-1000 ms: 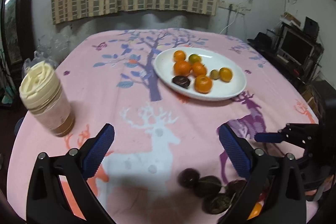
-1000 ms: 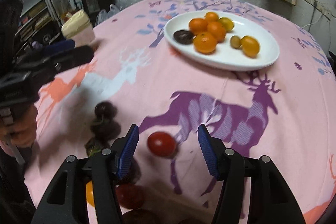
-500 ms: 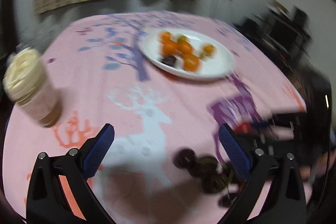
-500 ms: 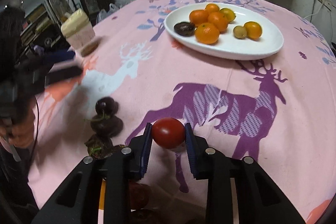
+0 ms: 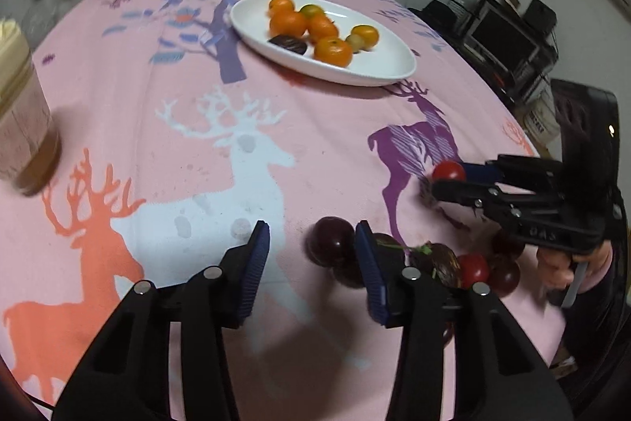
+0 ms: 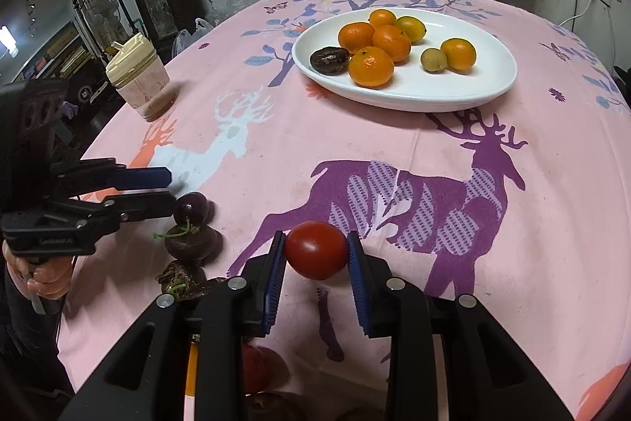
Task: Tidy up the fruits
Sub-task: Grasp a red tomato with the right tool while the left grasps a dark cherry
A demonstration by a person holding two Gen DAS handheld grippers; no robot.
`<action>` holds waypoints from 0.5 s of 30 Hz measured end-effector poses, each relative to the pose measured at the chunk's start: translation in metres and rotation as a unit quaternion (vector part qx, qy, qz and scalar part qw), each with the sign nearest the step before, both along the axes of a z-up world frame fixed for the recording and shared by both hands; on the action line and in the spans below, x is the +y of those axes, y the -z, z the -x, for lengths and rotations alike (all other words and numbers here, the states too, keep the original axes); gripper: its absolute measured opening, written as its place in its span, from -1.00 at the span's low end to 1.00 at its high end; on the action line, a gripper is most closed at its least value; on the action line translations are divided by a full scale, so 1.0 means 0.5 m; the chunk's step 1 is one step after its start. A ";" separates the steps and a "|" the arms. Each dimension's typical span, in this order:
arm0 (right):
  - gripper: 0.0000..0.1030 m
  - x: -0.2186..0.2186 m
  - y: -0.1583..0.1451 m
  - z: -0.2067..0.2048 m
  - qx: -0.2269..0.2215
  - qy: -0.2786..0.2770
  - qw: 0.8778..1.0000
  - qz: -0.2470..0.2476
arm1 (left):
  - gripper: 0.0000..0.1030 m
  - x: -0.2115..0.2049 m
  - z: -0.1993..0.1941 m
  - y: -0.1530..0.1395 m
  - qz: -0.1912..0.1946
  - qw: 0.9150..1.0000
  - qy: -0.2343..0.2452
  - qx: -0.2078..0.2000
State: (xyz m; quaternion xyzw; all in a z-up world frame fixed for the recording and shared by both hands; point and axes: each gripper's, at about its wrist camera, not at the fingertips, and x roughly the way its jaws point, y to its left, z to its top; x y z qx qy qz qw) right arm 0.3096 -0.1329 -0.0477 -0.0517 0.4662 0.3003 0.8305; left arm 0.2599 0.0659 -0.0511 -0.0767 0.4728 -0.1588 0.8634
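Observation:
My right gripper (image 6: 315, 251) is shut on a red tomato (image 6: 316, 249) and holds it just above the pink tablecloth; it also shows in the left wrist view (image 5: 447, 180). My left gripper (image 5: 311, 243) is open and empty, its right finger just beside a dark purple fruit (image 5: 330, 241) at the near edge. More dark fruits (image 5: 434, 259) and a red tomato (image 5: 473, 269) lie to the right. A white oval plate (image 6: 453, 93) farther back holds several oranges (image 6: 370, 66), a small green fruit and a dark fruit (image 6: 329, 60).
A lidded jar (image 6: 138, 77) stands at the table's left side. The round table wears a pink deer-print cloth (image 6: 434, 184). A cabinet and shelves stand beyond the left edge, electronics beyond the right (image 5: 508, 38).
My right gripper has shut on the red tomato and lifted it slightly. My left gripper has narrowed and moved down and right toward the dark purple fruits.

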 end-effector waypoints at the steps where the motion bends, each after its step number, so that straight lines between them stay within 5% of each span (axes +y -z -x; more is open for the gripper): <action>1: -0.39 0.000 -0.001 0.001 0.000 0.000 1.000 0.000 | -0.15 -0.002 -0.003 0.006 0.005 1.000 0.002 0.007; 8: -0.39 0.003 -0.001 0.003 0.001 -0.001 1.000 -0.002 | -0.42 -0.024 -0.008 0.016 0.012 1.000 0.024 0.009; 15: -0.38 0.003 -0.004 0.006 0.000 0.000 1.000 -0.003 | -0.48 -0.006 -0.022 0.021 0.039 0.999 0.004 0.019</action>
